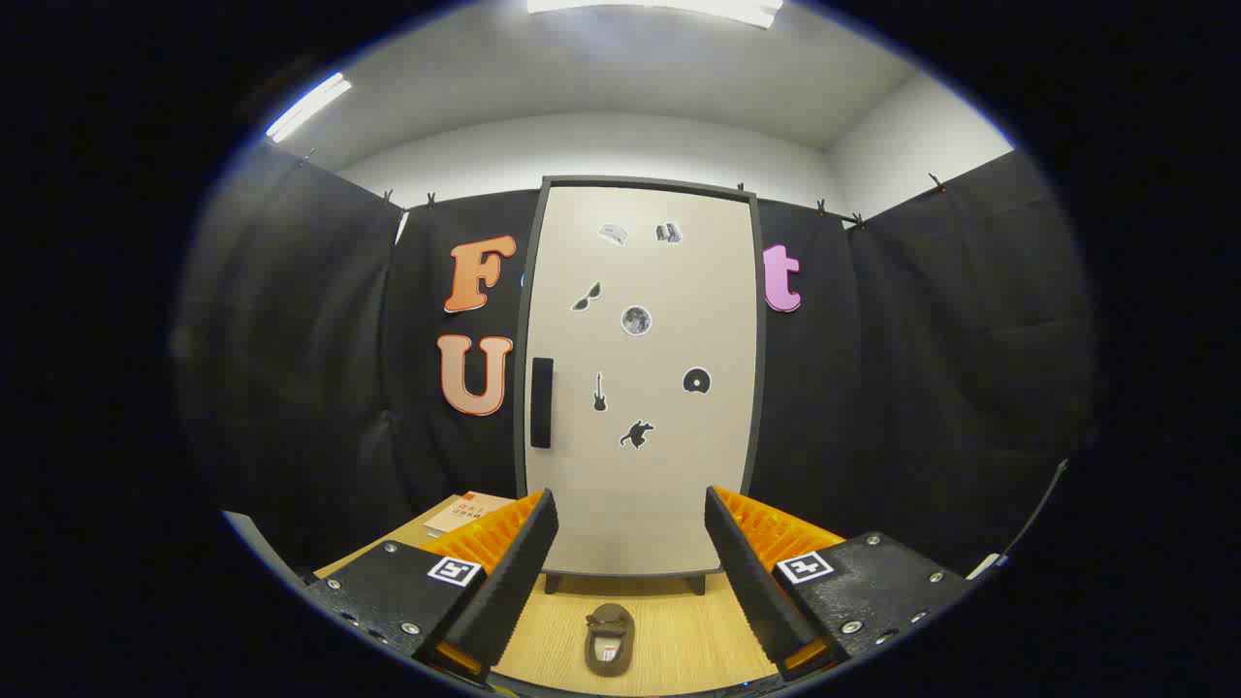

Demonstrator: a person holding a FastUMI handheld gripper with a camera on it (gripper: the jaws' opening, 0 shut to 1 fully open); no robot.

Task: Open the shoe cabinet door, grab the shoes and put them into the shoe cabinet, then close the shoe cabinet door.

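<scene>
Now the gripper (630, 567) hangs wide open, empty; shoe cabinet door (640, 378) shut; a slip off the slim handle (541, 402) could jolt the cabinet, or clip the shoe (610, 637) below.

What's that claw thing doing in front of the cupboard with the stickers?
A person is holding the claw, and its fingers are spread open with nothing between them. It faces the shoe cabinet, whose door is shut, with its dark handle on the left edge. One small shoe lies on the wooden table between the fingers, in front of the cabinet. Nothing has been put away yet.
</scene>
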